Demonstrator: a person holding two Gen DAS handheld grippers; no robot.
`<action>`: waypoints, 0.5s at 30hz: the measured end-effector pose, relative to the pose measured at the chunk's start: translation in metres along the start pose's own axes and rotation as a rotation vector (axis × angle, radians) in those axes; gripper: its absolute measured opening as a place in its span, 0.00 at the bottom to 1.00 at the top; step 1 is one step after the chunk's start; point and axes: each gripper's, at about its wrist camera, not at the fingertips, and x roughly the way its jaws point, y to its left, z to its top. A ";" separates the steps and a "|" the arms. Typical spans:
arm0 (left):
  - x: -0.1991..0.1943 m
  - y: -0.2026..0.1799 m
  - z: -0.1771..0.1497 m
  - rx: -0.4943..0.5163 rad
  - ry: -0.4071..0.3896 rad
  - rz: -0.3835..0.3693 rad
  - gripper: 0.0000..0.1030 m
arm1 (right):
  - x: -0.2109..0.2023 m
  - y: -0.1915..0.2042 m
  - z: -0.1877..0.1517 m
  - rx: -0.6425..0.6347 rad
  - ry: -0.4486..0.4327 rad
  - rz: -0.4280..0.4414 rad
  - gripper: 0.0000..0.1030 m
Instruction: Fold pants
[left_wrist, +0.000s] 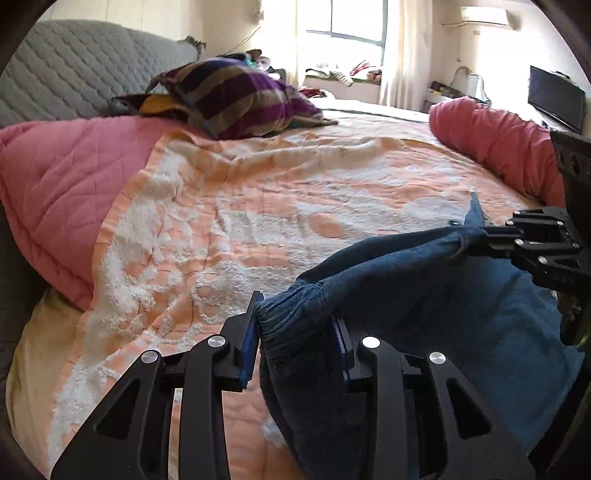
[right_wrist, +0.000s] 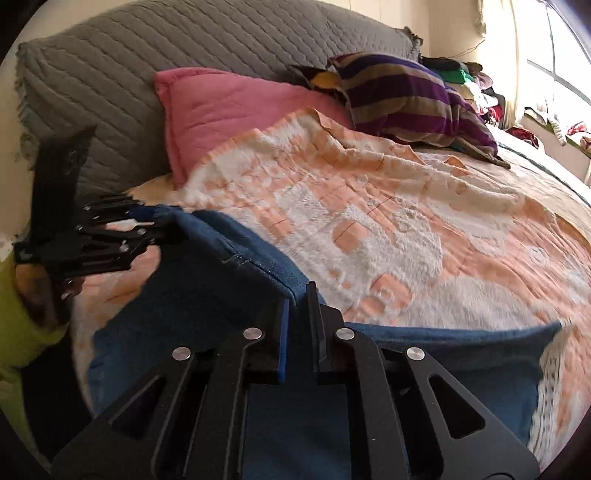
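From your left wrist, your left tongs (left_wrist: 295, 332) stand partly closed, clamped on a bunched thick edge of the blue pants (left_wrist: 424, 295), lifted above the bed (left_wrist: 240, 221). Your right tongs (left_wrist: 487, 236) pinch another edge, far right.

From your right wrist, the right tongs (right_wrist: 297, 321) are nearly shut on a thin edge. The fold looks only begun: fabric hangs between both grips. The pants' lower part is cut off, and motion blur smears the edges.
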 end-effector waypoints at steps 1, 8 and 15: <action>-0.005 -0.003 -0.002 0.010 -0.008 -0.001 0.31 | -0.010 0.006 -0.004 0.000 -0.007 0.000 0.04; -0.048 -0.019 -0.034 0.020 -0.014 -0.075 0.31 | -0.068 0.053 -0.047 0.004 -0.031 0.039 0.03; -0.069 -0.030 -0.075 0.029 0.050 -0.085 0.31 | -0.085 0.102 -0.094 -0.035 0.022 0.059 0.03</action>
